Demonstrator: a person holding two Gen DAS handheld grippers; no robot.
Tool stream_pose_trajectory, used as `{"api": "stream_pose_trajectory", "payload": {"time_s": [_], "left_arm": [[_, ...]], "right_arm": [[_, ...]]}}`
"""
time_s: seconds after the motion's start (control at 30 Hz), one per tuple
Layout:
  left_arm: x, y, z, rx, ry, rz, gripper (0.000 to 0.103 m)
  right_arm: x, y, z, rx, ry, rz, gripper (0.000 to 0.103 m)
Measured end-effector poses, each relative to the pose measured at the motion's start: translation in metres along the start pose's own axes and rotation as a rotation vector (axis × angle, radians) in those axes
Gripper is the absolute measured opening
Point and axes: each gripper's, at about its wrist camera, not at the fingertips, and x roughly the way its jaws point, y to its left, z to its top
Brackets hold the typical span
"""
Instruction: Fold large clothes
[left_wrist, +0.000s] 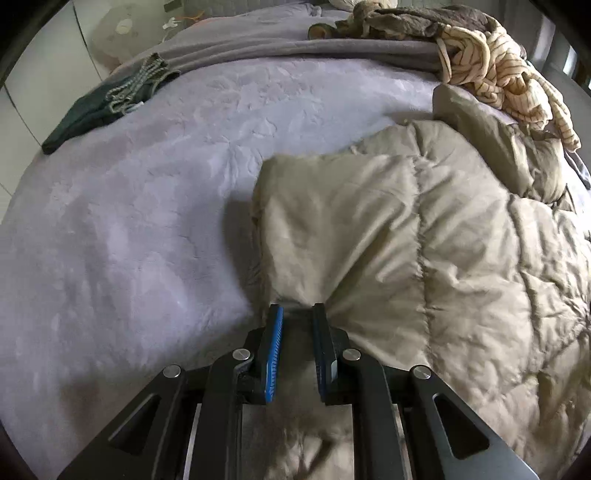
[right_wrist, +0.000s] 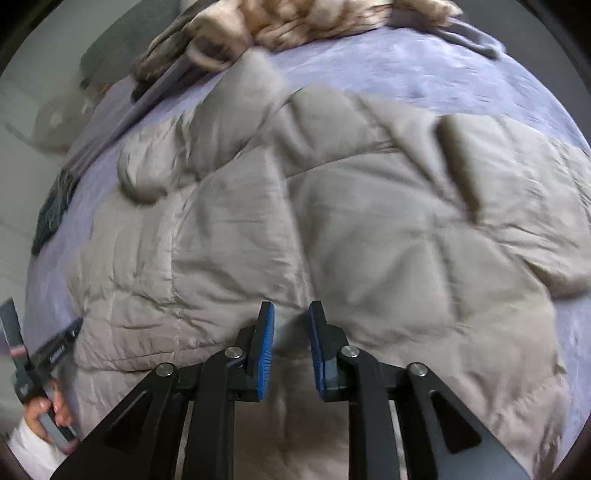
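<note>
A large beige quilted puffer coat (left_wrist: 424, 240) lies spread on a lilac bedspread (left_wrist: 129, 221). My left gripper (left_wrist: 298, 314) is shut on a pinch of the coat's near edge at its left corner; the fabric bunches between the blue pads. In the right wrist view the coat (right_wrist: 314, 221) fills the middle, with a sleeve (right_wrist: 155, 173) folded at the far left. My right gripper (right_wrist: 291, 314) is shut on a pinch of the coat's near edge. The left gripper and the hand holding it (right_wrist: 40, 369) show at the lower left.
A dark green garment (left_wrist: 99, 107) lies at the far left of the bed. A pile of clothes, one cream striped (left_wrist: 498, 66), sits at the far right edge. A grey blanket (left_wrist: 277, 48) runs along the back. White wall (left_wrist: 44, 74) borders the left.
</note>
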Motion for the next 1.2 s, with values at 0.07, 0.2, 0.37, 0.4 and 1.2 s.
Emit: {"api": "stream_pose_trajectory", "payload": {"time_s": [0.07,0.2,0.37,0.4,1.2], "left_arm": [[-0.012,-0.004,-0.005,0.012,-0.005,-0.005,0.018],[-0.036,-0.026,-0.012,0.053,-0.008,-0.005,0.018],[-0.054,-0.062,-0.026,0.06,0.017,-0.059,0.018],[-0.058,-0.071,-0.031,0.06,0.021,-0.069,0.018],[-0.071,-0.283,-0.052,0.258,0.082,-0.185,0.102]], "right_arm": [[-0.014,-0.012,-0.003,0.037,-0.002,0.057,0.044],[-0.032,-0.035,-0.018,0.08,0.016,0.088,0.052],[-0.047,-0.07,-0.039,0.142,0.032,0.105,0.061],[-0.05,-0.078,-0.041,0.157,0.032,0.104,0.061],[-0.125,-0.315,-0.04,0.565,-0.187,0.175,0.103]]}}
